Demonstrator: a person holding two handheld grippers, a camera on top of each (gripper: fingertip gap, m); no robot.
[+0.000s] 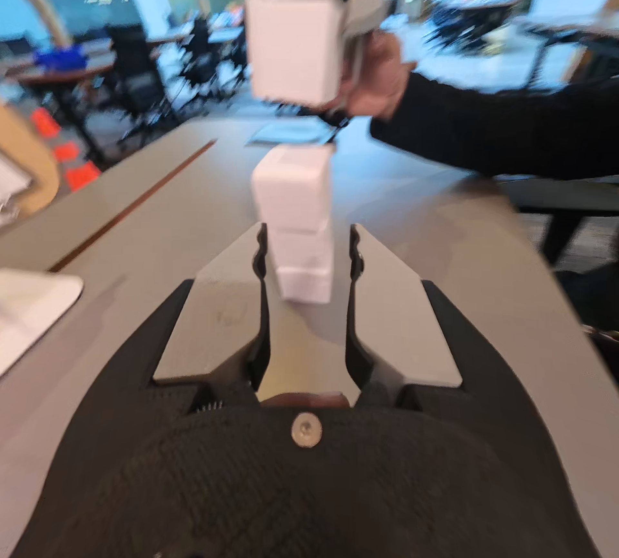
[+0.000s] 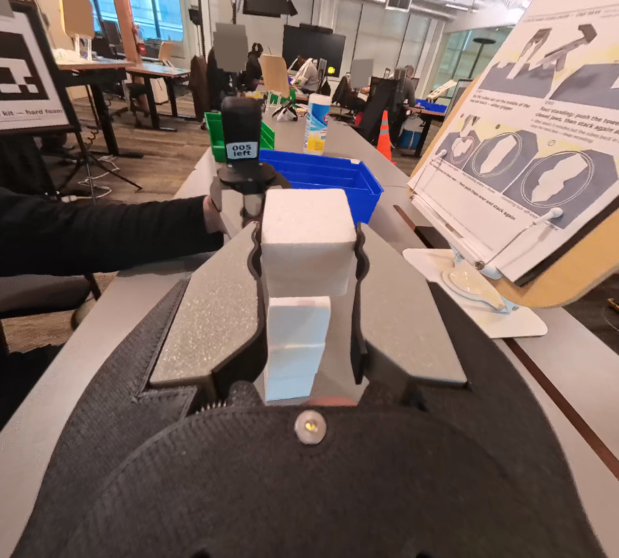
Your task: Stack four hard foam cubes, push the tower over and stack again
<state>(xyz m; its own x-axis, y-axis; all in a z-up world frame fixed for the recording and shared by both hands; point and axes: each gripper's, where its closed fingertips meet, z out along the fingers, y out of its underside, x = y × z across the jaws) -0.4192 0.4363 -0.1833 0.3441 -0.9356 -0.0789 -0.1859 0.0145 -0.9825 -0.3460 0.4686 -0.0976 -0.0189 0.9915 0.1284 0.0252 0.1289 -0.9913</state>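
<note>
Three white foam cubes stand stacked on the grey table. My right gripper is shut on a fourth white cube and holds it above the stack, with a gap between them. In the left wrist view this cube hangs over the tower, beside a hand in a black sleeve. My left gripper is open and empty, just in front of the tower's lower cubes. It also shows in the right wrist view behind the held cube. The left wrist view is blurred.
A blue bin, a green bin and a wipes canister stand on the table beyond the stack. An instruction sheet on a stand with a white base stands to the right. An orange cone is on the floor. Across from one pair of fingers to the other is roughly 12 centimeters.
</note>
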